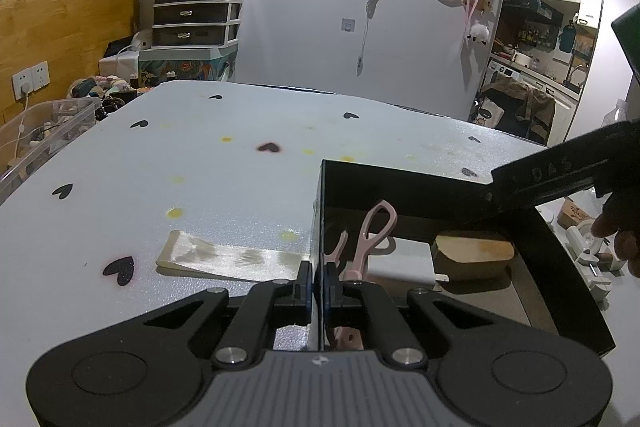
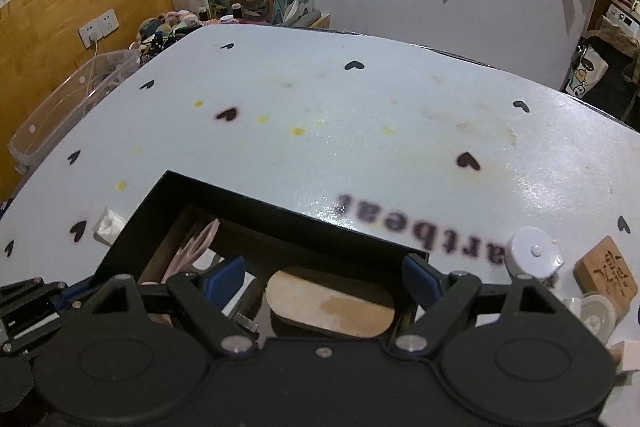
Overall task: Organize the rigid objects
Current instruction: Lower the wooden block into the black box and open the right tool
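Left gripper point(image 1: 319, 281) clamps the black box point(image 1: 320, 211) wall. Right gripper point(image 2: 324, 277) gapes wide above the box's wooden block point(image 2: 332, 303); pink scissors point(image 1: 370, 235) inside.

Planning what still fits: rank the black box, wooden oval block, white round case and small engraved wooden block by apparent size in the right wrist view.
1. Black rectangular box
2. Wooden oval block, partly hidden
3. White round case and small engraved wooden block: look alike, unranked.
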Demonstrator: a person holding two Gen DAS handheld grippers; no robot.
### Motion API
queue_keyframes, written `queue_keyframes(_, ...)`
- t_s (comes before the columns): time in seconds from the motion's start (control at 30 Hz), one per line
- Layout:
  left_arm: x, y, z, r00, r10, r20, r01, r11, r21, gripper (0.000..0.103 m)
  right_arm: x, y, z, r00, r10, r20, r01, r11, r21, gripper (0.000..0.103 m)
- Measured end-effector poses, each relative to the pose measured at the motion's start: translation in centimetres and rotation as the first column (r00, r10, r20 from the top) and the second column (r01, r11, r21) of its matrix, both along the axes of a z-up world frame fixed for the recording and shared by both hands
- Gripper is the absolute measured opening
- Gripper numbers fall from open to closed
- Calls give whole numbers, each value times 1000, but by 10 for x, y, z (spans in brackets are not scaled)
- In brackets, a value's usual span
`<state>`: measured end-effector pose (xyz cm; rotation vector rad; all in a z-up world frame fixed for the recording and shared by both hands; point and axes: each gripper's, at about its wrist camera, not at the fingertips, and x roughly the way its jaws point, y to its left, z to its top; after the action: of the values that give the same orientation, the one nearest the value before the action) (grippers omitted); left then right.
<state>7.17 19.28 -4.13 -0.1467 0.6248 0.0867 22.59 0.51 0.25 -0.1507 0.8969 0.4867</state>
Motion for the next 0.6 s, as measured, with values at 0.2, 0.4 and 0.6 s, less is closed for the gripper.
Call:
queue_keyframes(0.2, 0, 0, 0, 1000, -1, -1, 1, 1000, 0, 4, -3, -4, 5, 1000, 1, -1, -1, 1000, 15, 87)
queue_keyframes(0.4, 0, 0, 0, 1000, 0, -1, 0, 1000, 1, 4, -9, -11, 15, 1000, 7, 5, -8, 999, 47, 87)
queue_keyframes(0.6, 0, 1, -1, 1000, 3, -3, -3, 1000, 0, 4, -20, -23, 24, 1000, 6, 16, -8, 997, 82, 87)
